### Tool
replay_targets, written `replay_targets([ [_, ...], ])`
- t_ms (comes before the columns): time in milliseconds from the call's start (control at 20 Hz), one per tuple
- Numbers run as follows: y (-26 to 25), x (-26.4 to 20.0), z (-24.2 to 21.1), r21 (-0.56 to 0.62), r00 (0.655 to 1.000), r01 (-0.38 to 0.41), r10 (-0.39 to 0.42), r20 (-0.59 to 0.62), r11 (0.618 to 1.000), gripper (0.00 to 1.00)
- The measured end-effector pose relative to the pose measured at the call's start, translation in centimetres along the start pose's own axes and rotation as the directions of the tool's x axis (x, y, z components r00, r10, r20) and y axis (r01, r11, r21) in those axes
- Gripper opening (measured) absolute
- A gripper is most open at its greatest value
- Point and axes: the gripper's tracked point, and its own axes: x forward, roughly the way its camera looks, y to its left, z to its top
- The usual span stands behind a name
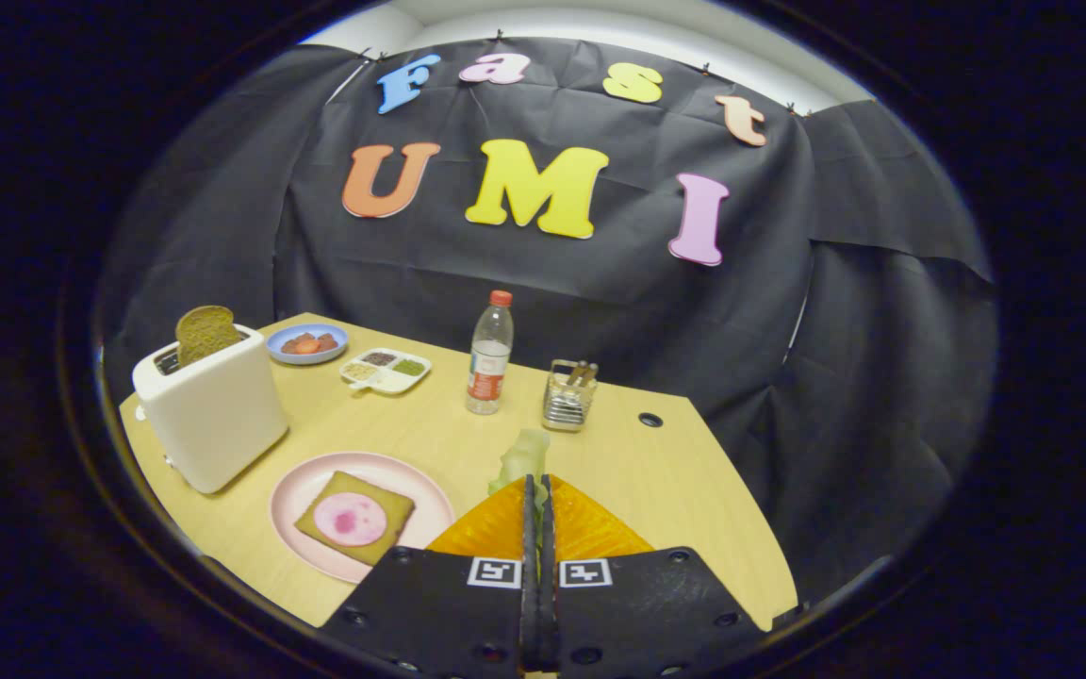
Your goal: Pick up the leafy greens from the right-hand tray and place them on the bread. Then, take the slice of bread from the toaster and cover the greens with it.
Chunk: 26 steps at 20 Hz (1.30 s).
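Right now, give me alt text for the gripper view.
The tongs are shut on leafy greens above an orange tray. Beside it a pink plate holds bread with a meat slice; a white toaster holds another slice.

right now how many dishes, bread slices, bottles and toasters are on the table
dishes: 4 (pink plate, blue bowl, divided tray, orange tray)
bread slices: 2 (plate, toaster)
bottles: 1
toasters: 1
total: 8
gripper shut on greens

My one camera rides on the gripper (pixel 538 486) and looks forward along its two closed fingers, from above the table's (pixel 675 481) near edge and tilted down. It faces the black cloth wall, close over the orange tray (pixel 590 530), with the toaster (pixel 211 415) further off.
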Motion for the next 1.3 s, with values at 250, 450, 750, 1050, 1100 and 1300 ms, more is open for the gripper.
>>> replay_targets([
  [250,7.7,-0.3,1.1,-0.028,0.993,-0.112,0.113,0.026,0.993,0.00],
  [450,13.1,-0.1,1.6,0.004,0.978,-0.202,0.202,0.044,0.979,0.00],
  [750,19.5,0.8,1.0,0.082,0.941,-0.337,0.335,0.046,0.938,0.00],
  [1050,17.5,5.9,-1.3,0.122,0.960,-0.278,0.280,0.002,0.953,0.00],
  [1100,16.7,6.9,-1.8,0.131,0.965,-0.258,0.262,-0.014,0.957,0.00],
  [1300,14.2,10.1,-3.9,0.142,0.975,-0.200,0.211,-0.072,0.969,0.00],
])
